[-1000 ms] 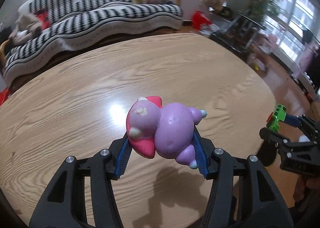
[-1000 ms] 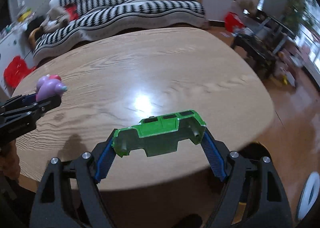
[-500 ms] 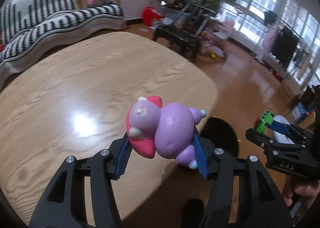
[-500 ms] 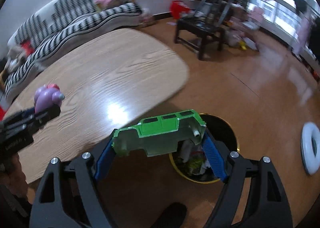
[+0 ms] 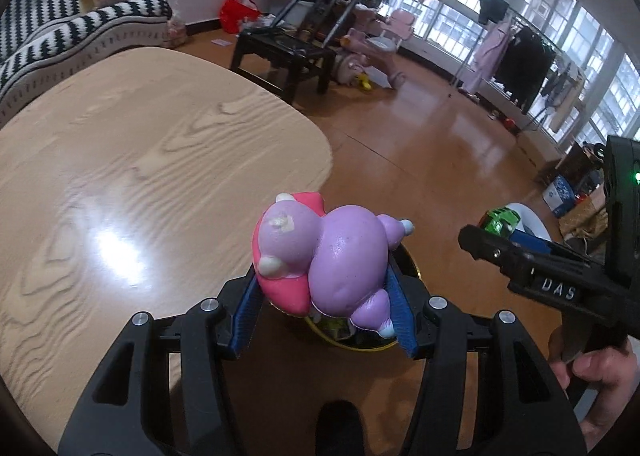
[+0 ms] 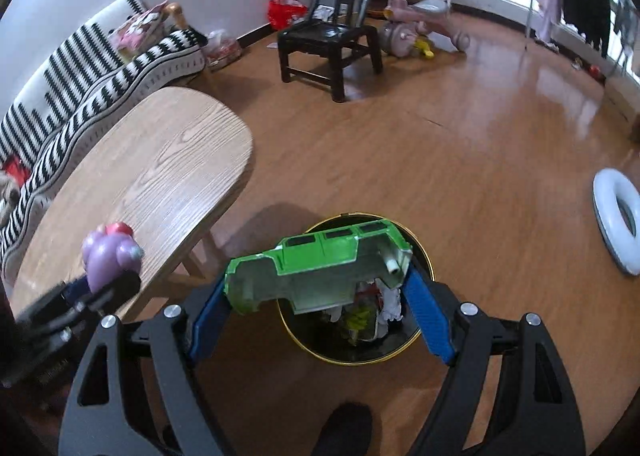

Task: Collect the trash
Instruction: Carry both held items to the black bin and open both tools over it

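My left gripper (image 5: pixel 324 308) is shut on a purple and pink toy figure (image 5: pixel 332 256), held past the wooden table's (image 5: pixel 120 175) corner and above a black trash bin with a gold rim (image 5: pixel 360 346). The toy hides most of the bin in the left wrist view. My right gripper (image 6: pixel 318 306) is shut on a green toy car shell (image 6: pixel 320 260), which hangs directly over the same bin (image 6: pixel 400 348); crumpled trash lies inside. The right wrist view shows the left gripper (image 6: pixel 100 288) with the purple toy (image 6: pixel 108 256) at the left, over the table's edge.
A black chair (image 6: pixel 332 43) stands on the wooden floor beyond the bin. A striped sofa (image 6: pixel 80 67) runs behind the table (image 6: pixel 152 183). A white ring (image 6: pixel 616 215) lies on the floor at the right. A person's hand (image 5: pixel 596 372) grips the right gripper's handle.
Both grippers have swung right, off the table top and out over the floor bin. Each still holds its toy the same way.
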The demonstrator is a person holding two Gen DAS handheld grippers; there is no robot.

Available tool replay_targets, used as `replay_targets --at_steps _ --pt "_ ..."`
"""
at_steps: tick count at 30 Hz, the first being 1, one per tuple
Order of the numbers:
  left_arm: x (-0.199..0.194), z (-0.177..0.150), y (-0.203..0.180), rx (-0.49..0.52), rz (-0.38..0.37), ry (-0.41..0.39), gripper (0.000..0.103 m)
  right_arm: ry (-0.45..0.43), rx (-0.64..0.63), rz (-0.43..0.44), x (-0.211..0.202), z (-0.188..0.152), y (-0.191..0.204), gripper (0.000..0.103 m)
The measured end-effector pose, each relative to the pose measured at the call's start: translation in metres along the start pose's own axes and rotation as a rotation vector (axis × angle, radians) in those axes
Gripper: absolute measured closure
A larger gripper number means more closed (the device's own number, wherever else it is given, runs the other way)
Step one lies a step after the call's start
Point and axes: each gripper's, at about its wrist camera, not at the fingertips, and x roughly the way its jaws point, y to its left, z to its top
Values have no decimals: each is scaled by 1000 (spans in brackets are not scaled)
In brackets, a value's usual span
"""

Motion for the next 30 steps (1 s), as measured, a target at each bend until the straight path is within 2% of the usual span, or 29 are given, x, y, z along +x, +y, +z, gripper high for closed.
replay_targets --at_steps 10,30 --pt "25 4 -21 12 -36 20 48 5 55 -39 7 8 -9 25" --pt "32 8 -18 8 -47 25 48 -3 79 -48 7 7 -15 25"
